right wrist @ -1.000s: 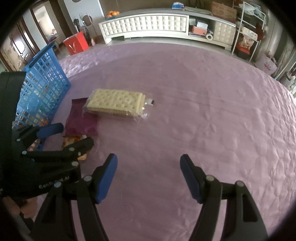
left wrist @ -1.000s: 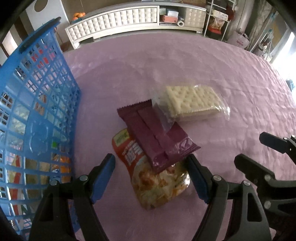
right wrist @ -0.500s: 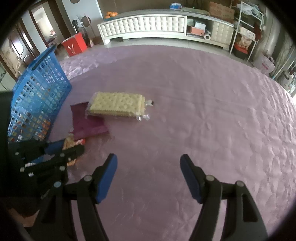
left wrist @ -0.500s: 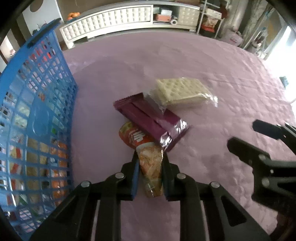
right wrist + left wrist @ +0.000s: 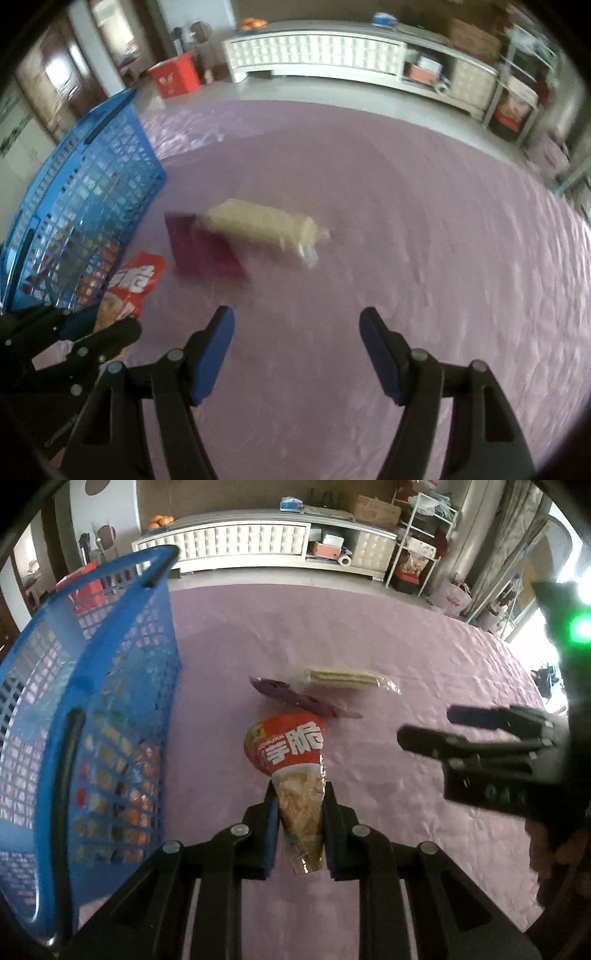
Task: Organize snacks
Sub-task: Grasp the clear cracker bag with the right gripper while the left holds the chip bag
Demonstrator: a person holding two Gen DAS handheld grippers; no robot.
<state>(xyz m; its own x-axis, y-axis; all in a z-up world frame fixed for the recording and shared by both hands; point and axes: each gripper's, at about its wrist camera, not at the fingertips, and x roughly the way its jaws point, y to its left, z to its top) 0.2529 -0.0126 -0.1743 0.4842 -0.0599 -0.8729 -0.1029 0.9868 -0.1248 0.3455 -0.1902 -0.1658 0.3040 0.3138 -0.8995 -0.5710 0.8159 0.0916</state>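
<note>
My left gripper [image 5: 300, 797] is shut on the lower end of a red snack bag [image 5: 291, 753] and holds it off the purple cloth, next to the blue basket [image 5: 122, 686]. A purple wrapper [image 5: 295, 698] and a clear pack of crackers [image 5: 343, 677] lie on the cloth beyond it. In the right wrist view the red snack bag [image 5: 135, 282] hangs at the lower left in the left gripper [image 5: 99, 325], beside the blue basket [image 5: 85, 221]. My right gripper [image 5: 297, 332] stands open above bare cloth, short of the purple wrapper [image 5: 203, 247] and crackers [image 5: 262, 223].
The blue basket holds several packets behind its mesh. A purple quilted cloth [image 5: 424, 258] covers the table. Beyond its far edge stand a white cabinet [image 5: 240, 542], a red box [image 5: 173, 75] and a metal shelf rack [image 5: 424, 528].
My left gripper closed on the red snack bag, pulled it out from under the purple wrapper and lifted it. The right gripper stayed open and shifted slightly.
</note>
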